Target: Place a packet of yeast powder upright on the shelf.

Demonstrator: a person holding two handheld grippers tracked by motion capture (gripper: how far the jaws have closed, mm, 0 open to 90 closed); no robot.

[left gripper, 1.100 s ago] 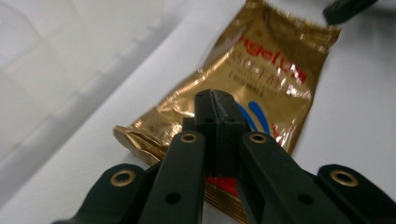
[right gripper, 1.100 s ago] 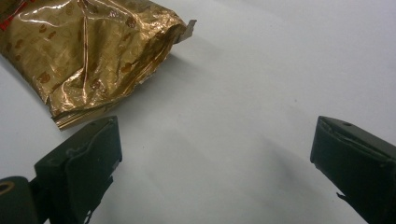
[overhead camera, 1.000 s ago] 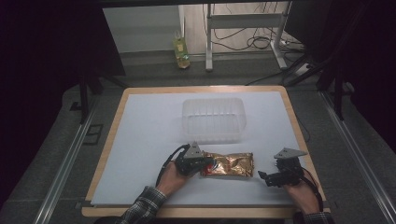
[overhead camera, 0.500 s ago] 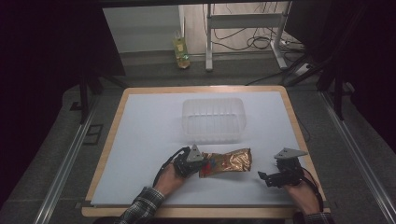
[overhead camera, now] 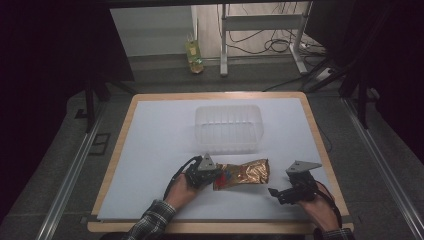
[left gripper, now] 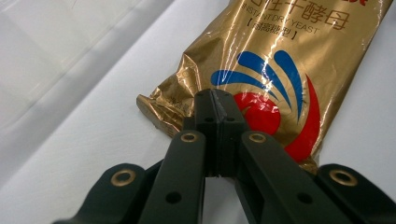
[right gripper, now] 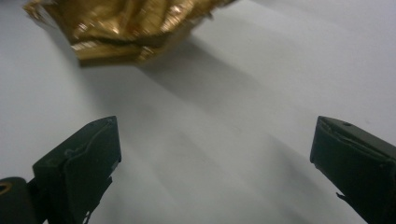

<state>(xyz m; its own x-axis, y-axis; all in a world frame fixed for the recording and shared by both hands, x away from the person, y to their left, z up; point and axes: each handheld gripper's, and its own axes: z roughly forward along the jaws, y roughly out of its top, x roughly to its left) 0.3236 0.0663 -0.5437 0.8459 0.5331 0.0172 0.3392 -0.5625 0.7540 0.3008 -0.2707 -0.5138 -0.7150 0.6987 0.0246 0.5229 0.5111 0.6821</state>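
High view: my left gripper [overhead camera: 212, 176], clamped on the gold yeast packet [overhead camera: 243, 172], has lifted its far end since a second ago, likely toward the clear tub [overhead camera: 229, 127] ahead; right gripper [overhead camera: 282, 192] waits wide open beside it.

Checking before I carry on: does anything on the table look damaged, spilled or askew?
Only the gold yeast packet: its end by the left tool is crumpled, with that tool shut on it. Nothing has spilled. The clear container sits upright, and the right tool is open.
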